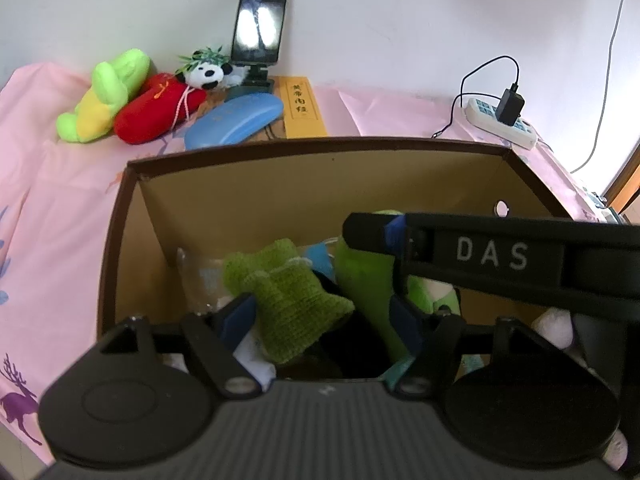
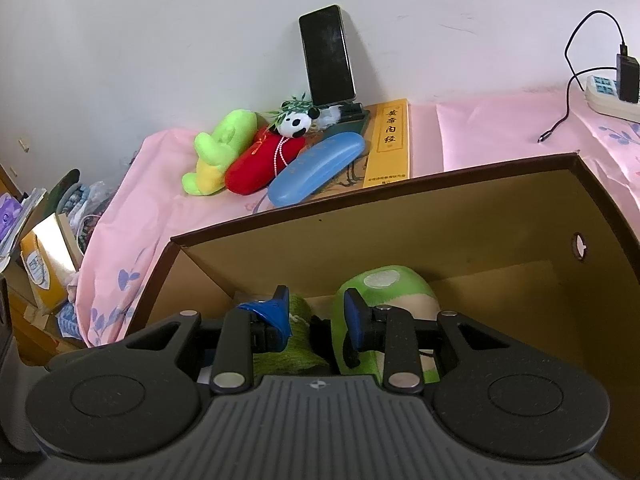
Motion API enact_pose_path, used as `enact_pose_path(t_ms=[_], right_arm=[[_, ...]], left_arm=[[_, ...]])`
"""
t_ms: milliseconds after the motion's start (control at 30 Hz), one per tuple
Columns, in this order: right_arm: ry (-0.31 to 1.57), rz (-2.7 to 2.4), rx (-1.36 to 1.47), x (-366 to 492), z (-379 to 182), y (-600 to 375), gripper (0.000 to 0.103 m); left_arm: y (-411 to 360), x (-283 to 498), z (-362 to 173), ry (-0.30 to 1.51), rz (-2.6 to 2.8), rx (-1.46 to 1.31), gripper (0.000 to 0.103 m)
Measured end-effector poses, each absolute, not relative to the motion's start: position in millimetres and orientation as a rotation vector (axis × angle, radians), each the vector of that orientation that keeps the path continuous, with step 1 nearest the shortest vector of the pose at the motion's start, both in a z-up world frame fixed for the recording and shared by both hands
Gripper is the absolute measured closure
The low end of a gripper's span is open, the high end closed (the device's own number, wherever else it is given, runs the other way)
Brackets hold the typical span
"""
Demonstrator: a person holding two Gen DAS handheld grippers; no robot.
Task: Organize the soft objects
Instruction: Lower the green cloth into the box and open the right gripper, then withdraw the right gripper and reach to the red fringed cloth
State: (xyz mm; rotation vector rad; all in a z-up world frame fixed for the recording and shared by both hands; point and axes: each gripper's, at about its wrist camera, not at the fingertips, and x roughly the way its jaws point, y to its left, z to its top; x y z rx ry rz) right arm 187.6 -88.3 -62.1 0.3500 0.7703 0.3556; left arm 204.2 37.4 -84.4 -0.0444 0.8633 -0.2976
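Your left gripper (image 1: pixel 320 320) is hanging inside the brown cardboard box (image 1: pixel 120 216), its jaws standing wide apart around a green knitted piece (image 1: pixel 292 300) without pressing on it. Beside that piece a green plush toy (image 1: pixel 368 280) is lying in the box too. Your right gripper (image 2: pixel 316 312) is reaching into the same box from the right; its blue pads (image 2: pixel 354 314) are sitting apart, and you cannot tell whether anything is pinched between them, though the green plush toy with the white patch is touching the right pad. Outside the box, on the pink cloth (image 1: pixel 48 208), a green-and-yellow plush (image 1: pixel 104 96), a red plush (image 1: pixel 156 110) and a small panda toy (image 1: pixel 208 72) are lying together near the wall, beside a blue case (image 1: pixel 236 120), a yellow book (image 1: pixel 302 108) and a phone on a stand (image 1: pixel 262 20).
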Motion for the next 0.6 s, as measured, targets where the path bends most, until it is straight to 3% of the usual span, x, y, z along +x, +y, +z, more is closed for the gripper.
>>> enact_pose_path(t_ms=[433,533,600], right_arm=[[0.745,0.326,0.277,172.8,-51.3,-85.9,0.090],[0.740,0.326,0.282,164.8,-46.9,-90.4,0.090],[0.740,0.338,0.286,160.0,-42.7,-93.1,0.090]], left_arm=[[43.9,193.2,-67.8,0.861,-0.264,-0.075,0.029],[41.3,181.6,-55.5,0.831,-0.222,-0.040,0.026],[43.2,174.5,-48.2,0.817,-0.215,-0.042,0.016]])
